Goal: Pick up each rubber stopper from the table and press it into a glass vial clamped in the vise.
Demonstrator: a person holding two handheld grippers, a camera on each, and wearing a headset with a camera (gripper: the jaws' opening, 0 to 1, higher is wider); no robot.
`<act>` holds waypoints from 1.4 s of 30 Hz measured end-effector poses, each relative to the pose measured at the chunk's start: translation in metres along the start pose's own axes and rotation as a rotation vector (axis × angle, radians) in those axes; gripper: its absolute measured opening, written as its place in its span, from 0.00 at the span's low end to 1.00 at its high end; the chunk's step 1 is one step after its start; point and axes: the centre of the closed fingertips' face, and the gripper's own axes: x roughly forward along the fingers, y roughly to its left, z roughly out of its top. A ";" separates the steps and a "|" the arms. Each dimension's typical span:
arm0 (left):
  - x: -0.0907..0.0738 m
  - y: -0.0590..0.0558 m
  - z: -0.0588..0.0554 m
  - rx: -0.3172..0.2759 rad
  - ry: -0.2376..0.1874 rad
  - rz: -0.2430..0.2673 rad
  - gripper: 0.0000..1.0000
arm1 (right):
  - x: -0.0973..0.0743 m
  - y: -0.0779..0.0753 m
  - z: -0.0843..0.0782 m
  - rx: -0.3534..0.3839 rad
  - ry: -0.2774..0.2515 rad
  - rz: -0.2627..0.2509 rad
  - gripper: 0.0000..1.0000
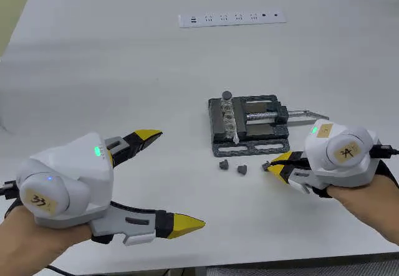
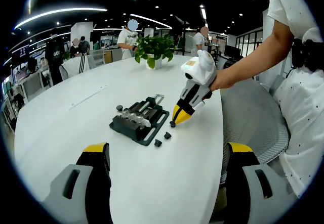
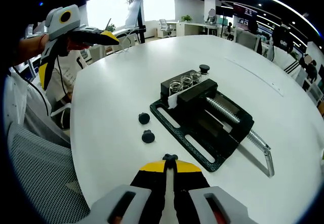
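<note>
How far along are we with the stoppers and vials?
One vial at the far end of the vise is already stoppered. The right gripper is shut on a stopper beside the vise. Two stoppers lie loose on the table, and the other vials look open. The left gripper is open.

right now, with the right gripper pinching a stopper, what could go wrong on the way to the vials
The right gripper holds the stopper at its jaw tips, so it may slip or twist when pressed. The open vials stand close together in the vise; the jaws may knock a neighbour. Two loose stoppers lie near the vise; a low sweep may scatter them.
</note>
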 end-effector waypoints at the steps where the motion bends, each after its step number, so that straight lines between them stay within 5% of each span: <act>1: 0.000 0.000 0.000 0.000 -0.001 0.000 0.94 | 0.000 0.000 0.000 0.000 0.000 0.000 0.00; 14: 0.004 -0.001 0.009 0.000 -0.021 0.009 0.91 | -0.008 0.000 0.006 0.056 -0.022 -0.015 0.00; 22: 0.009 -0.001 0.024 0.004 -0.045 0.034 0.83 | -0.036 0.013 0.048 0.153 -0.164 -0.010 0.00; 30: 0.019 -0.002 0.044 0.001 -0.087 0.060 0.64 | -0.065 0.035 0.091 0.238 -0.294 0.015 0.00; 37: 0.026 -0.004 0.060 0.016 -0.117 0.069 0.37 | -0.078 0.048 0.109 0.258 -0.342 0.033 0.00; 42: 0.030 -0.006 0.070 0.017 -0.137 0.067 0.27 | -0.084 0.054 0.120 0.271 -0.375 0.048 0.00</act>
